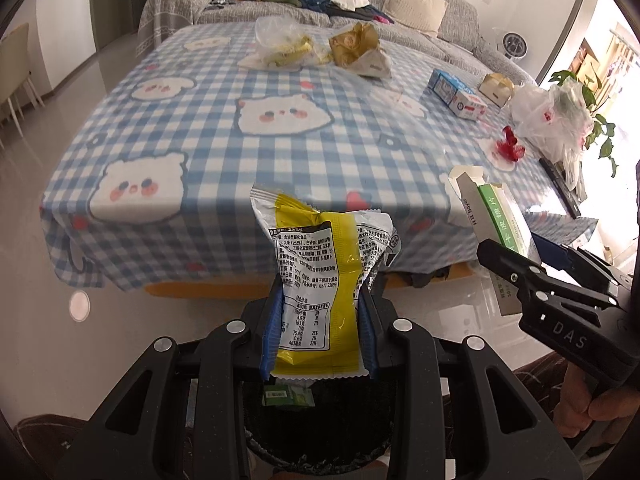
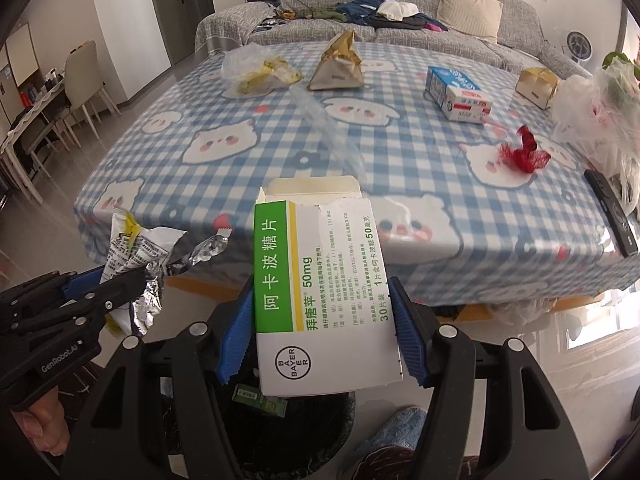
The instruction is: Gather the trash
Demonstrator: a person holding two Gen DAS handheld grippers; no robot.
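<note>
Yellow and silver foil catches our eye first: the left gripper [image 1: 320, 320] pinches a crumpled snack wrapper [image 1: 320, 264] upright between its blue pads. Beside it, the right gripper [image 2: 324, 328] clamps an opened white and green medicine box [image 2: 320, 300] (its top flap torn). We see both held above a black-lined trash bin [image 2: 280, 432], just off the near edge of a table under a blue checked cloth [image 1: 240, 92] where more litter lies.
</note>
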